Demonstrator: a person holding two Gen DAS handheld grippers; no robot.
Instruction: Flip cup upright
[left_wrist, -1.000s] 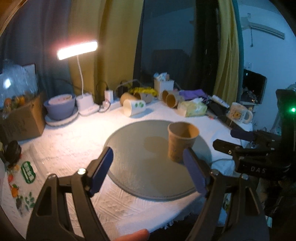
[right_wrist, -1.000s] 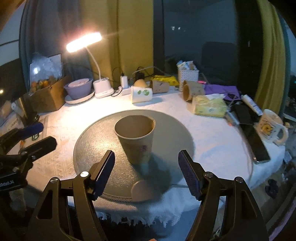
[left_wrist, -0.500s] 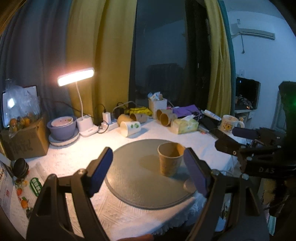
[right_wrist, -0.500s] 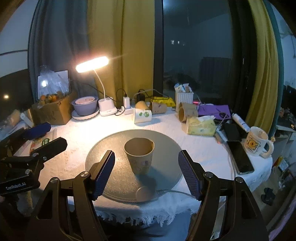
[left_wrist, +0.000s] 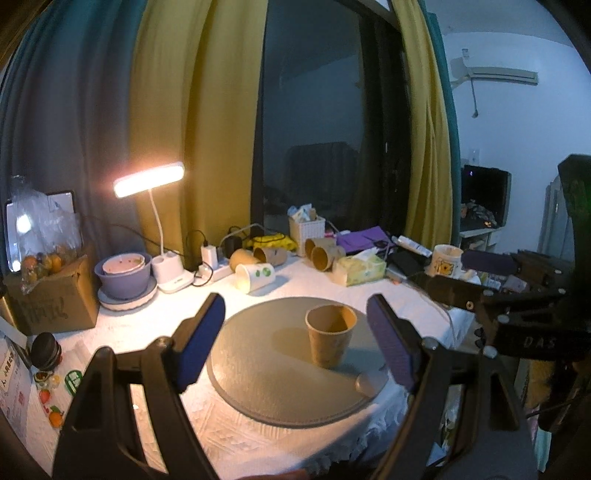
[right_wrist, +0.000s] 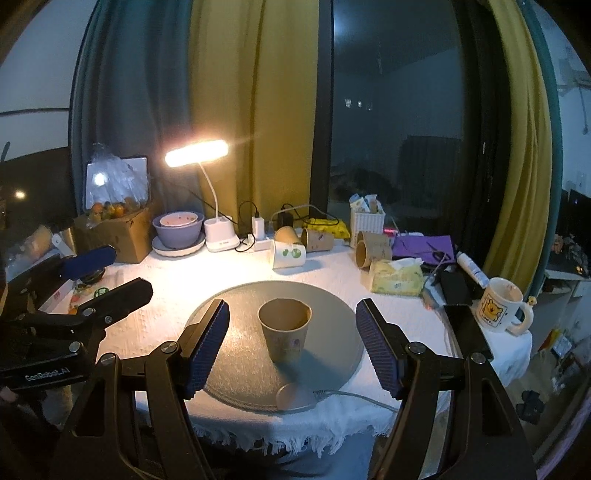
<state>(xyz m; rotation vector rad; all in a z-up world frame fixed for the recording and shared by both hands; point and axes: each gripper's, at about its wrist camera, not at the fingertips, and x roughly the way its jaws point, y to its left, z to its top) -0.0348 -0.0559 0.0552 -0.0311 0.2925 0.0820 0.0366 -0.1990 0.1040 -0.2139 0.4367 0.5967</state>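
A brown paper cup (left_wrist: 330, 334) stands upright, mouth up, on the round grey mat (left_wrist: 266, 373). It also shows in the right wrist view (right_wrist: 284, 328) on the mat (right_wrist: 229, 332). My left gripper (left_wrist: 295, 343) is open and empty, held back from the cup above the table's near edge. My right gripper (right_wrist: 291, 343) is open and empty, also back from the cup. Each gripper shows in the other's view: the right gripper (left_wrist: 476, 280) at the right, the left gripper (right_wrist: 107, 273) at the left.
A lit desk lamp (right_wrist: 216, 221), a purple bowl (right_wrist: 179, 229), a cardboard box (right_wrist: 118, 236), several paper cups lying on their sides (right_wrist: 291, 251), a tissue pack (right_wrist: 397, 280), a phone (right_wrist: 467, 328) and a mug (right_wrist: 498, 306) ring the mat on the white tablecloth (right_wrist: 166, 284).
Both grippers have pulled back and up from the cup, which now looks smaller and farther away. The cup stays upright on the mat.
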